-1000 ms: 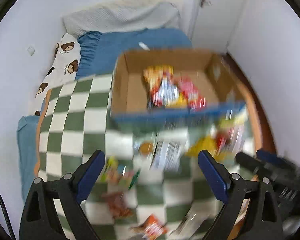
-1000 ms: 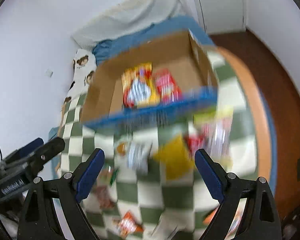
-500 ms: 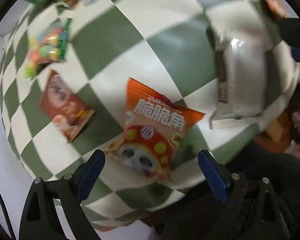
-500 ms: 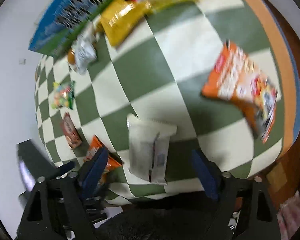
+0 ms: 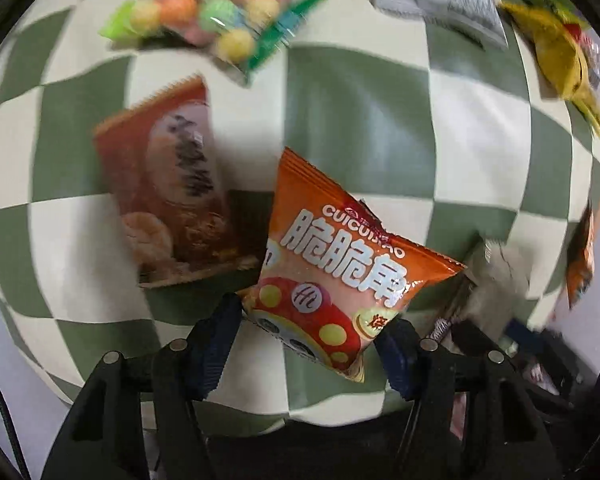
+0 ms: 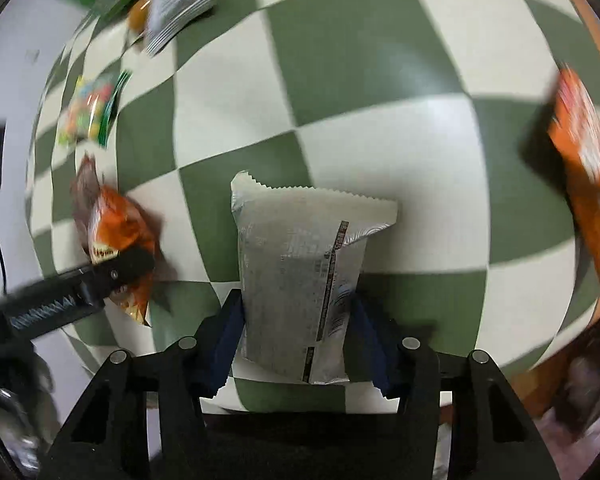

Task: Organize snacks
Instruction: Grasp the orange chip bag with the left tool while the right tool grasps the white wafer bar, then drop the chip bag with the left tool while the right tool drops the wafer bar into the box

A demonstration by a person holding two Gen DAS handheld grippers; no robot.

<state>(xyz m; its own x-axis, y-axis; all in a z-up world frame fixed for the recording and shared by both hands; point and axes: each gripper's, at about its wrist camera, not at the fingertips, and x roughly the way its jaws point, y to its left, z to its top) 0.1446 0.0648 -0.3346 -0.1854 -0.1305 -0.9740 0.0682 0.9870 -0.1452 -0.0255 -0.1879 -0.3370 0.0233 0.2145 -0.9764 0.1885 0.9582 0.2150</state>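
Checkered cloth [image 5: 356,92]: left hand-held gripper [image 5: 312,332] clamps "CUICUIJIAO" packet [image 5: 332,264]; right [image 6: 296,332] clamps silver packet [image 6: 300,272].

Both fisheyes close above the checkered cloth [image 5: 356,92], looking forward and down along the fingers. Shared: candy bag [image 5: 216,12] [image 6: 88,108], silver packet [image 6: 300,280], orange packet [image 5: 340,264].

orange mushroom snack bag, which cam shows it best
The left wrist view: the orange mushroom snack bag sits centred and sharp between the left gripper fingers, print readable. The right wrist view shows it only small, blurred and edge-on at the left, partly behind that gripper.
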